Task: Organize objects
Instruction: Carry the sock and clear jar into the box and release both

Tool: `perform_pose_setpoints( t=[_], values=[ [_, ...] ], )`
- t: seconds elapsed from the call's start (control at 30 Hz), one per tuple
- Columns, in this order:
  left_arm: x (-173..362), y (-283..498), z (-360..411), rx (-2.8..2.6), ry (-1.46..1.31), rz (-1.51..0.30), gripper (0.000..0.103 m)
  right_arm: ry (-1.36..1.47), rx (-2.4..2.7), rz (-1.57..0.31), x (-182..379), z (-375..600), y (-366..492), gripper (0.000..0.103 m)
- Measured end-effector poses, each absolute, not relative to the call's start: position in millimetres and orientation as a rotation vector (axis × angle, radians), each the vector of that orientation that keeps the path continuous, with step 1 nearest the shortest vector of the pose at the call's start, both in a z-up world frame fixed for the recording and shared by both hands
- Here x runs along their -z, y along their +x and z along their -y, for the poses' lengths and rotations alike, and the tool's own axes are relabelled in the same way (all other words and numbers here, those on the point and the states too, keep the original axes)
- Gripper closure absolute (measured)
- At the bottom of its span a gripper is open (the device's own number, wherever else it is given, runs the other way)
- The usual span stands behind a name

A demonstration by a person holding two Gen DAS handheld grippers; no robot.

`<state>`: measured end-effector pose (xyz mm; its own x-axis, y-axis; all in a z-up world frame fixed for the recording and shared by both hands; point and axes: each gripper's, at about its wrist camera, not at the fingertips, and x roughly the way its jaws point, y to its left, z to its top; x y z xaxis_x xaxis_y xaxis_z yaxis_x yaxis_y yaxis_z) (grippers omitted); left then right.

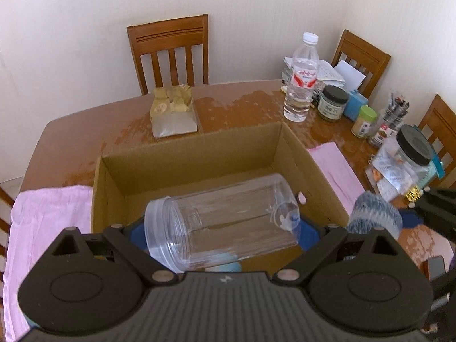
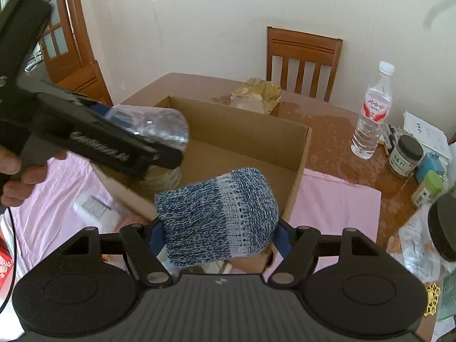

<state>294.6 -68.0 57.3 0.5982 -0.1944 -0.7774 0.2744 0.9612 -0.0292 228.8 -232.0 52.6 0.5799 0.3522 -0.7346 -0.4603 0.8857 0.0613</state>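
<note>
Both tongs are loaded and both are up over the cardboard box [image 1: 159, 154]! The left gripper [image 1: 222, 228] has its jaws spread wide, blue pads pressed on either end of a clear plastic jar [image 1: 222, 219] held sideways, with the open box directly beneath and ahead of it. Just off to its right, the right gripper [image 2: 219, 233] is clamped at a middling width on a blue-and-white knitted piece [image 2: 219, 213], maybe a sock or a small hat, hard to say. That one sits above the near right corner of the box.

So where does the job stand? By my reading, early to midway. The box floor ahead of the left tongs looks bare, though from the right-hand view a pale round container seems to sit low under the left tongs; I cannot tell if it is inside. Neither carried item is released yet.

And plenty remains outside: beyond the box to the right, a water bottle [image 1: 300, 82], a dark-lidded jar [image 1: 332, 102] and a green-capped bottle [image 1: 364, 121] crowd the wooden table [image 1: 242, 105]. A small white bottle [image 2: 94, 208] lies on the pink cloth [image 2: 336, 211], left of the right tongs.
</note>
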Motion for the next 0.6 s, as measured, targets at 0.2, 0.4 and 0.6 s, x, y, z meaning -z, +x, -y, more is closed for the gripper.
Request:
perform_pose_setpoints(
  t=[0.2, 0.4, 0.6],
  values=[
    [-43, 326, 73, 0.303, 0.103, -0.9, 0.004, -0.095, -0.44, -0.829, -47, 223, 247, 0.008],
    [-27, 332, 68, 0.309, 0.104, -0.928, 0.004, -0.095, -0.387, -0.83, -38, 220, 246, 0.0],
    [-27, 323, 64, 0.325, 0.125, -0.919, 0.004, -0.059, -0.315, -0.833, -31, 224, 242, 0.0]
  ],
)
